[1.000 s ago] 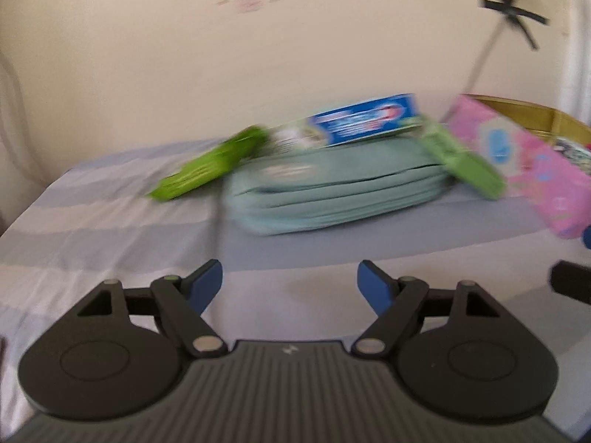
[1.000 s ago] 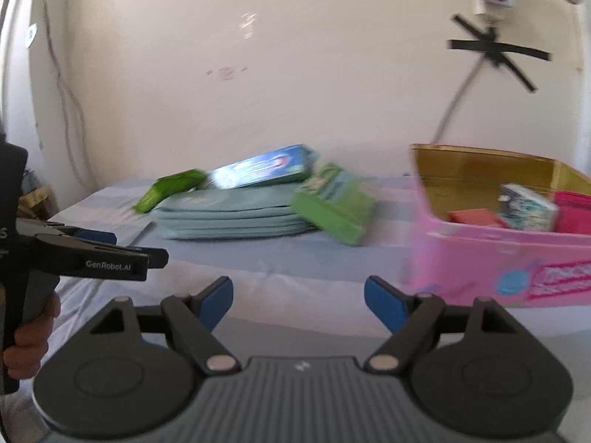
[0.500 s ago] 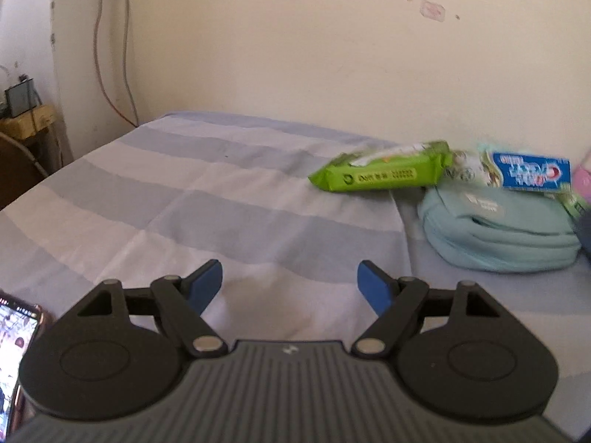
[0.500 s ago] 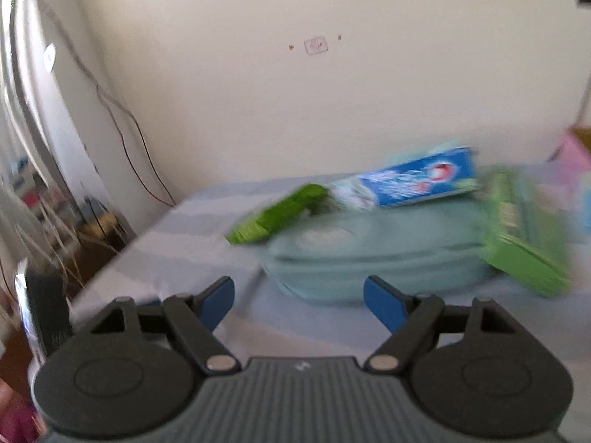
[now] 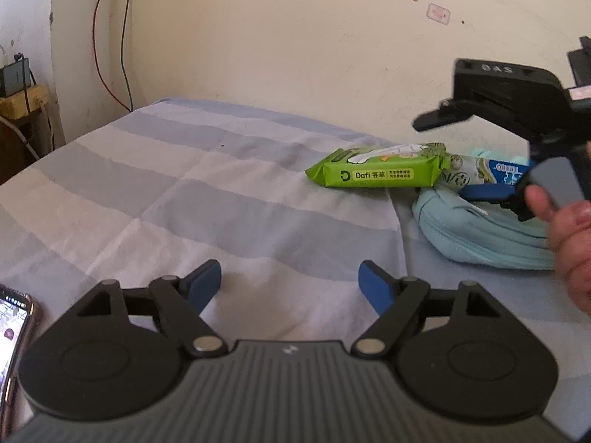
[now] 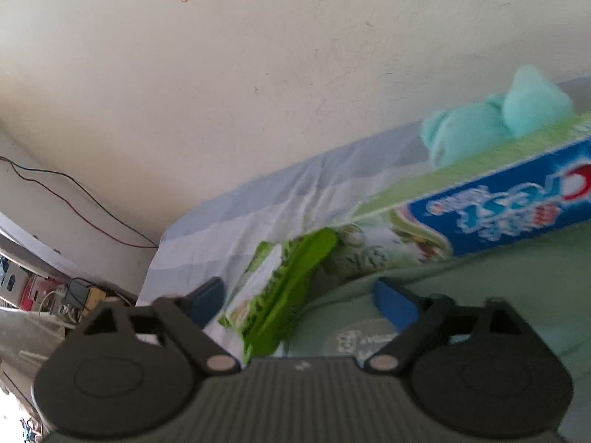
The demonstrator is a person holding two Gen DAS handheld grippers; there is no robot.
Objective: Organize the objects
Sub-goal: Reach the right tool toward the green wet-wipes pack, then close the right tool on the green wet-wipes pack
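Observation:
A green wipes pack [image 5: 380,169] lies on the striped bed sheet [image 5: 184,199], its right end against a blue-and-white toothpaste box [image 5: 491,174] that rests on a pale teal pouch [image 5: 480,232]. My left gripper [image 5: 290,284] is open and empty, low over the sheet, well short of the pack. My right gripper [image 6: 299,297] is open, tilted, and close over the pouch [image 6: 480,295], with the end of the wipes pack [image 6: 284,291] between its fingers and the toothpaste box [image 6: 498,206] just beyond. It also shows in the left wrist view [image 5: 517,118], held by a hand.
A phone [image 5: 11,325] lies at the sheet's lower left edge. The wall [image 5: 295,37] stands right behind the objects. A teal cloth [image 6: 498,118] lies behind the toothpaste box. Cables and clutter [image 6: 55,288] sit beyond the bed's left side.
My right gripper has moved in close over the pouch and wipes pack and tilted. My left gripper has swung left, from facing the pouch to facing the sheet beside it.

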